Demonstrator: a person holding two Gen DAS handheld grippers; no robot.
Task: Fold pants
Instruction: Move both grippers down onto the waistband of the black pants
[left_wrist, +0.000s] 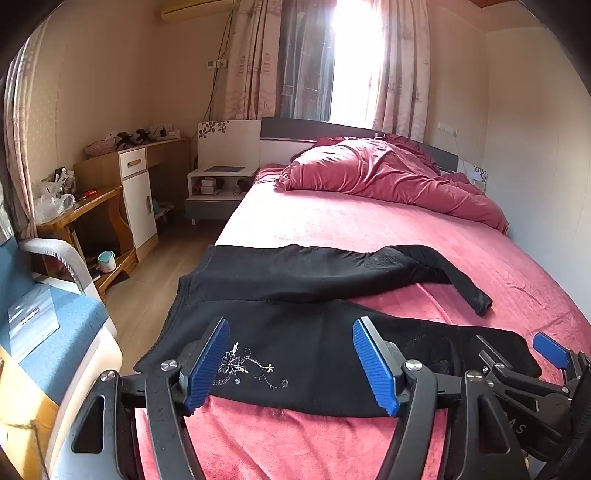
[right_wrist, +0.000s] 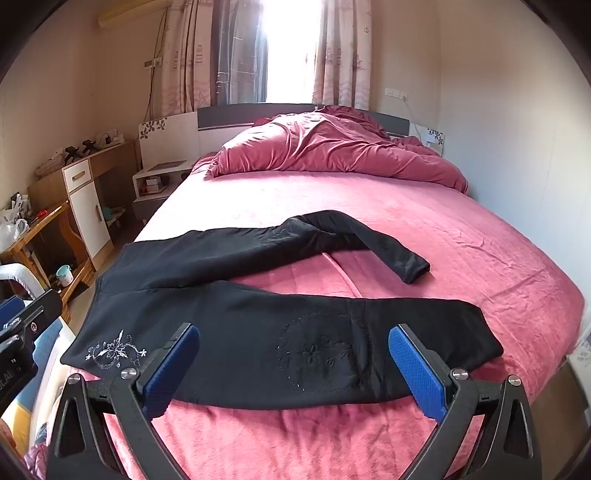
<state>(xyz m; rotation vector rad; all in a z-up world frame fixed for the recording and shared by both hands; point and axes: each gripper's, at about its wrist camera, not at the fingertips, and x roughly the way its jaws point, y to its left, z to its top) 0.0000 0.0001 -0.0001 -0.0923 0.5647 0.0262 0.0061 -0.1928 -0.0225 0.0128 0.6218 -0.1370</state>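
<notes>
The black pants (right_wrist: 258, 325) lie spread on the bed (right_wrist: 461, 236), just ahead of both tools. The left hand-held gripper (left_wrist: 291, 365) and right hand-held gripper (right_wrist: 295, 373) stand wide open, holding nothing. Best pinch the near leg's edge (waist end left) and carry it over the far leg, whose cuff lies kinked. The rumpled quilt (right_wrist: 332, 151) lies well beyond.

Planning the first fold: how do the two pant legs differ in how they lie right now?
The near leg lies fairly straight and flat across the bed's front edge; the far leg is bent, its lower part doubling back toward the near side with the cuff resting on the pink bedspread. The near leg shows a silver flower embroidery by the waist; nothing like it shows on the far leg. Both are black, joined at the waistband on the left, untouched by the open left gripper and right gripper.
</notes>
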